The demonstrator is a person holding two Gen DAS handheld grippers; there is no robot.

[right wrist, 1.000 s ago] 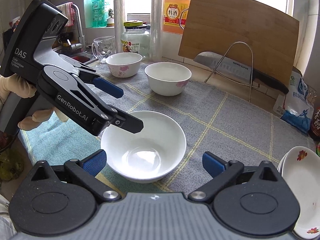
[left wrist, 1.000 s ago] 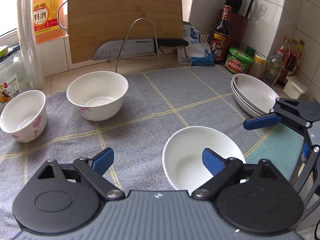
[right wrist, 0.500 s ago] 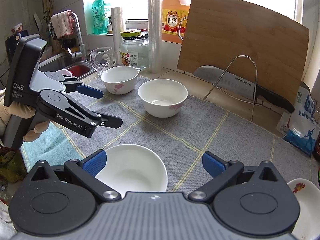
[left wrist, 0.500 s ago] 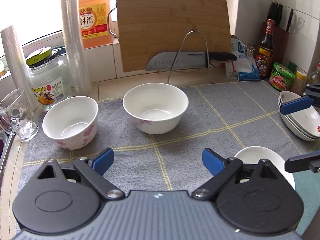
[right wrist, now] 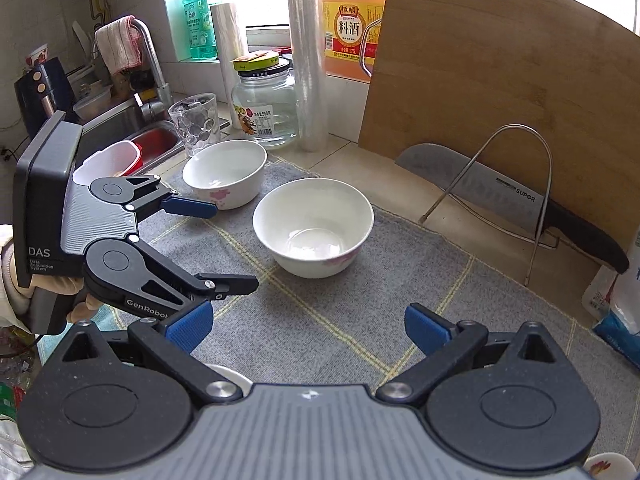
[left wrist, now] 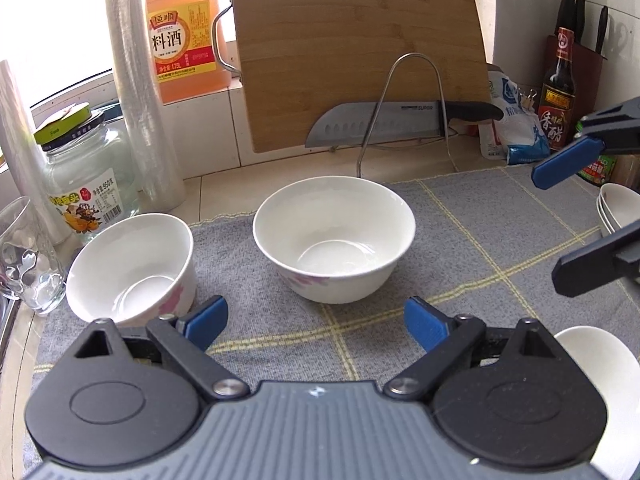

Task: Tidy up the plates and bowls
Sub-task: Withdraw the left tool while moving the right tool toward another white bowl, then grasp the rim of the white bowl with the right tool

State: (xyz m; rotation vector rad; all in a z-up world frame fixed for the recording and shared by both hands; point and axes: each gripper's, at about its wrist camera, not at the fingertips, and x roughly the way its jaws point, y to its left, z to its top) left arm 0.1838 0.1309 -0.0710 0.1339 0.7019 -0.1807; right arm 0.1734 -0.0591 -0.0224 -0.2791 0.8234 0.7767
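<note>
Three loose bowls and one plate stack, on a grey checked mat (left wrist: 460, 216) covering the bench. Largest item: wide bowl (left wrist: 334, 238), white with a pink flower on its outer wall, upright and empty at mat centre, directly ahead of both cameras. Next: plate stack (left wrist: 616, 210), shallow white dishes nested at the mat's right edge, only partly in view. Next: plain bowl (left wrist: 600, 364), at the near right, mostly hidden behind the left hand-held gripper's body. Smallest: cup bowl (left wrist: 132, 268), tall-sided with pink flowers, at the mat's left corner, near a glass (left wrist: 24, 256) and a jar (left wrist: 80, 176). Handling, as judged: all pieces look like glazed ceramic, stiff, moderately heavy, slick and chip-prone; best taken by pinching the rim wall, one finger inside and one outside, and set down gently when nesting. The cup bowl looks likely to nest inside the wide bowl. Left hand-held gripper (left wrist: 316, 320): jaws spread wide, holding nothing, above the mat facing the wide bowl with the cup bowl just by its left finger. Right hand-held gripper (right wrist: 306, 326): jaws likewise spread wide and empty, above the mat short of the wide bowl. Behind: cutting board (left wrist: 356, 52) and knife (left wrist: 400, 120) leaning on a wire stand.
</note>
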